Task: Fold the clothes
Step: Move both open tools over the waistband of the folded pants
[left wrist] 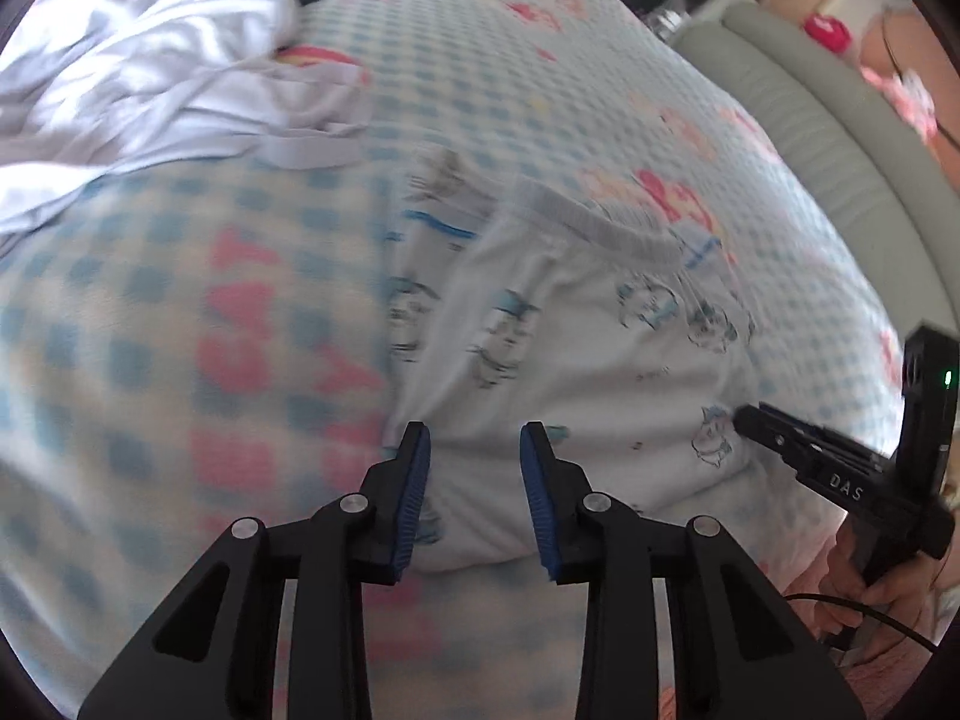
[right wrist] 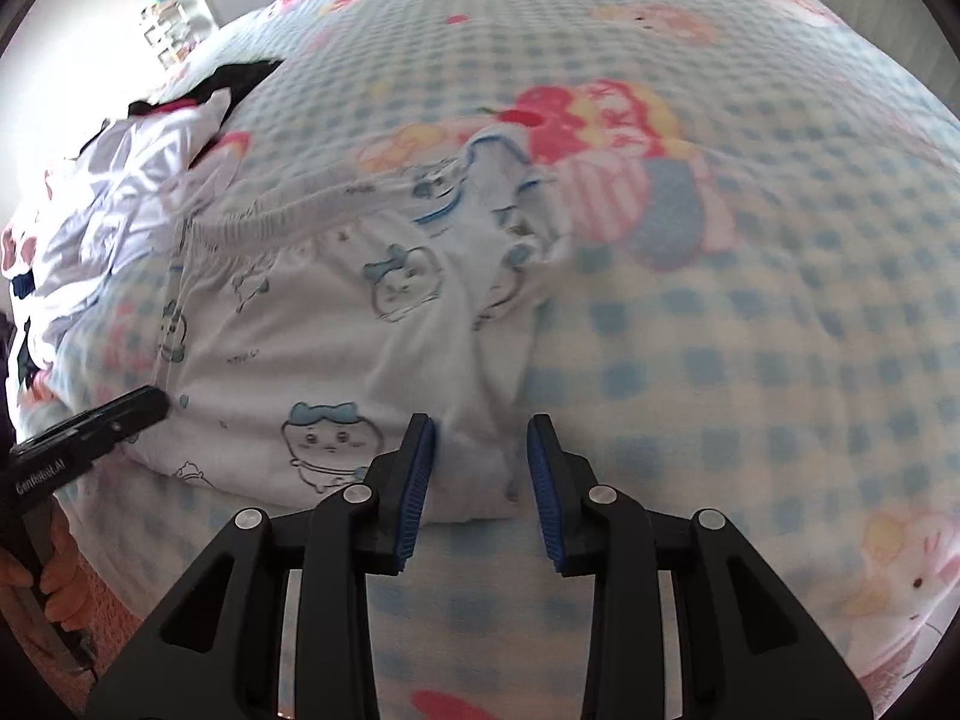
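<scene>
One printed garment [right wrist: 336, 324], white soft knit with blue cartoon figures and a ribbed elastic band [right wrist: 282, 213], lies partly folded on the fleecy blue-check blanket [right wrist: 750, 330]. My left gripper [left wrist: 474, 438] hangs with its two ribbed blue pads [left wrist: 417, 480] apart over the garment's near edge. My right gripper [right wrist: 480, 432] likewise stands spread, its left pad beside the garment's near right corner; contact is uncertain, as the frame blurs. One heap of crumpled white clothes [left wrist: 138, 78] lies far left. A padded grey bed edge [left wrist: 840, 180] curves along the right.
</scene>
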`<state>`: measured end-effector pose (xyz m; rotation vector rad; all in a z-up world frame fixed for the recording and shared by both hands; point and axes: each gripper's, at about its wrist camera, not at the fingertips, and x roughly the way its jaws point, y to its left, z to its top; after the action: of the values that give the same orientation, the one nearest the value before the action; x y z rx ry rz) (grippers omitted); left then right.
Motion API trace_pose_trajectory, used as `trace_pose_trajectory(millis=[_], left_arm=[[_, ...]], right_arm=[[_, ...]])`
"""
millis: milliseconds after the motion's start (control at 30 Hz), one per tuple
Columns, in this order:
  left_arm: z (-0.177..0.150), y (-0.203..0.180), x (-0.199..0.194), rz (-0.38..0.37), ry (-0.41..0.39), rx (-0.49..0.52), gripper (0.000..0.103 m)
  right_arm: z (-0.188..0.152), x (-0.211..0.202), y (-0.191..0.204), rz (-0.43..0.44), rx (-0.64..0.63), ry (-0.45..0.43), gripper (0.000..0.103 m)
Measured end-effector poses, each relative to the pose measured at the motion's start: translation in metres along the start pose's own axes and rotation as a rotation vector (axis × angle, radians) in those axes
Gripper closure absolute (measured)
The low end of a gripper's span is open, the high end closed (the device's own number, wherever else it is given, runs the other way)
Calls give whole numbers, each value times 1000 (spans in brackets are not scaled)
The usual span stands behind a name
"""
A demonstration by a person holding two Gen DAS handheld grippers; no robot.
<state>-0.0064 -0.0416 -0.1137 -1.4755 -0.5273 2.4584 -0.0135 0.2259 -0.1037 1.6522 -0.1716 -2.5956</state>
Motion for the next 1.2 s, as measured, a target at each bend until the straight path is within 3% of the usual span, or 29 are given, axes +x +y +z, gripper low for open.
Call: trace_pose_trajectory(millis=[100, 233, 267, 367, 433, 500, 600, 733, 800, 900, 967, 1033, 1133, 1200], left_arm=[[9, 9, -6, -72, -10, -51, 57], [25, -21, 5, -31, -32, 45, 57], [29, -28, 10, -10, -29, 71, 57], [39, -31, 29, 145, 8, 120, 57], [45, -15, 28, 178, 7, 71, 55], [48, 3, 18, 161, -13, -5, 58], [48, 13, 2, 41, -54, -65, 58], [44, -18, 10, 6, -38, 43, 58], [43, -30, 20, 4, -17, 75, 58], [39, -32, 32, 76, -4, 78, 58], [39, -27, 34, 138, -4, 76, 57], [45, -17, 25, 153, 8, 53, 56], [52, -9, 5, 108, -22, 23, 57], [55, -14, 2, 35, -38, 0, 56]], right_arm=[[3, -3, -1, -11, -18, -12, 69], [6, -7, -2, -26, -43, -29, 69], [7, -8, -2, -30, -49, -33, 69], [10, -11, -3, -41, -67, -45, 72], [12, -13, -3, -48, -80, -54, 82], [14, -15, -4, -56, -92, -62, 82], [21, -13, 1, -37, -108, -66, 77], [37, -1, 15, 43, -128, -55, 77], [46, 5, 23, 84, -137, -50, 77], [49, 27, 38, 124, -149, -11, 77], [49, 39, 42, 86, -169, 6, 78], [52, 37, 37, 57, -143, -2, 83], [56, 29, 30, 66, -73, -32, 79], [58, 27, 43, 94, -113, -46, 76]])
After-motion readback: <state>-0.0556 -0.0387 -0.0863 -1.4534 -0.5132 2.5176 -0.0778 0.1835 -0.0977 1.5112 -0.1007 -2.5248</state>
